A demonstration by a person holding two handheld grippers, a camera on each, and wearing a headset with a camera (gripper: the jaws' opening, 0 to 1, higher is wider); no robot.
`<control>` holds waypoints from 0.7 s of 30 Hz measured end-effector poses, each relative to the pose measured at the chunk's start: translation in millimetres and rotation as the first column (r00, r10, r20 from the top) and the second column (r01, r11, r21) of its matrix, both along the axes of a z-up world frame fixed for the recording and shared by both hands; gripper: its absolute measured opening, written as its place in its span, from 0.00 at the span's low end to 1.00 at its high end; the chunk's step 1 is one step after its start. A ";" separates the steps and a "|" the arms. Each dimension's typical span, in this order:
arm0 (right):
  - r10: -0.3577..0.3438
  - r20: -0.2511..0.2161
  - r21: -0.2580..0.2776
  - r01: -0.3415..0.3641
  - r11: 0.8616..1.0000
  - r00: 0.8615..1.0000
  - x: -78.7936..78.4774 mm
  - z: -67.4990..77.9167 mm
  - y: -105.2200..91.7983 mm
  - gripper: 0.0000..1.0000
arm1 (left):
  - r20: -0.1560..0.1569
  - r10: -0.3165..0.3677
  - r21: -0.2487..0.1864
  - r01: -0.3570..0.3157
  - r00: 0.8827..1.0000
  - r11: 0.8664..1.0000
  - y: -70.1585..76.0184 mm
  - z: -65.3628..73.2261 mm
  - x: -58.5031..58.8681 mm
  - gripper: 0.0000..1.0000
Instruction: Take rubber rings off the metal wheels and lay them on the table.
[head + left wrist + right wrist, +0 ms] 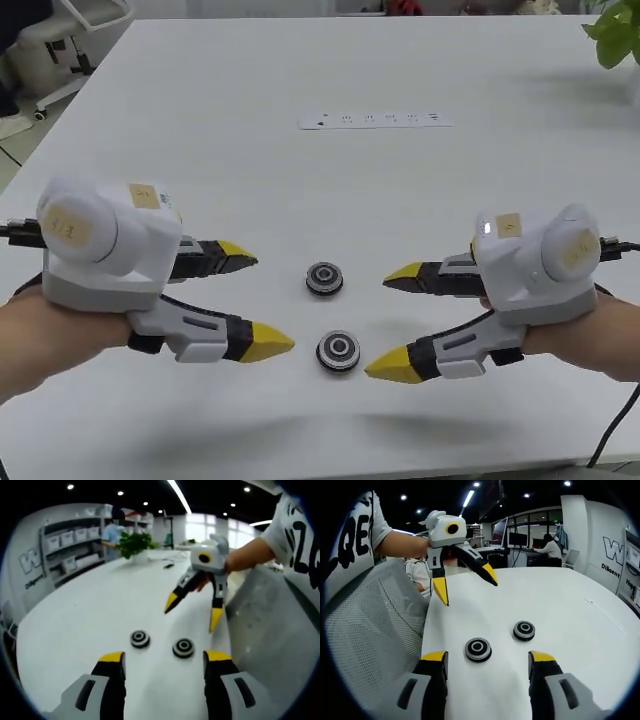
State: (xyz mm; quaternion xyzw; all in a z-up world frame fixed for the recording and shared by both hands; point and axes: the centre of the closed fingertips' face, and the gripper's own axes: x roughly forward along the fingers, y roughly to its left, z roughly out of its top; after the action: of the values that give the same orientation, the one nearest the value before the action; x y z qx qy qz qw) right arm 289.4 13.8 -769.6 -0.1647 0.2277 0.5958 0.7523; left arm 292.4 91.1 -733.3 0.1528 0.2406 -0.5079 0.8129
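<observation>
Black rings [321,352] on silver wheels [324,279], white table [300,180], white-grey left hand-held gripper [272,302] and right hand-held gripper [376,327], both yellow-tipped.

The table [300,70] has a smooth white top, matt with a faint sheen under the ceiling lights. The far wheel [324,279] and the near wheel [338,351] are dull black rubber at the rim, with brighter metal that glints at the hub. The left gripper [272,302] and the right gripper [377,327] have smooth, slightly glossy white plastic housings, black plastic jaws and matt yellow tips. The chair back [370,630] is pale woven mesh.
</observation>
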 end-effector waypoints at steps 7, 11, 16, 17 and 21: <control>0.023 -0.009 -0.017 -0.024 1.000 1.000 -3.0 -6.5 3.4 0.59 | -0.014 -0.021 0.012 0.021 1.000 1.000 -5.6 -7.3 0.5 0.62; 0.032 -0.015 -0.025 -0.033 0.999 0.999 -2.8 -10.0 5.6 0.57 | -0.020 -0.032 0.017 0.032 0.999 0.999 -8.3 -10.3 0.1 0.61; 0.036 -0.023 -0.023 -0.036 0.999 0.999 -3.1 -11.3 8.7 0.54 | -0.026 -0.037 0.016 0.038 0.999 0.999 -10.7 -13.0 0.9 0.60; 0.035 -0.026 -0.021 -0.036 0.999 0.999 -3.3 -11.7 9.4 0.54 | -0.027 -0.039 0.016 0.039 0.999 0.999 -11.1 -13.3 0.8 0.60; 0.038 -0.031 -0.023 -0.039 0.999 0.999 -4.5 -13.5 10.4 0.52 | -0.031 -0.045 0.015 0.045 0.999 0.999 -13.1 -15.2 1.1 0.59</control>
State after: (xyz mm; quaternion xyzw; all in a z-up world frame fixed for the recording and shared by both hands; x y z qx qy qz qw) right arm 284.9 24.2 -783.1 -0.1687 0.2430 0.6099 0.7352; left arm 293.4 78.0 -748.5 0.1566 0.2536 -0.5264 0.7963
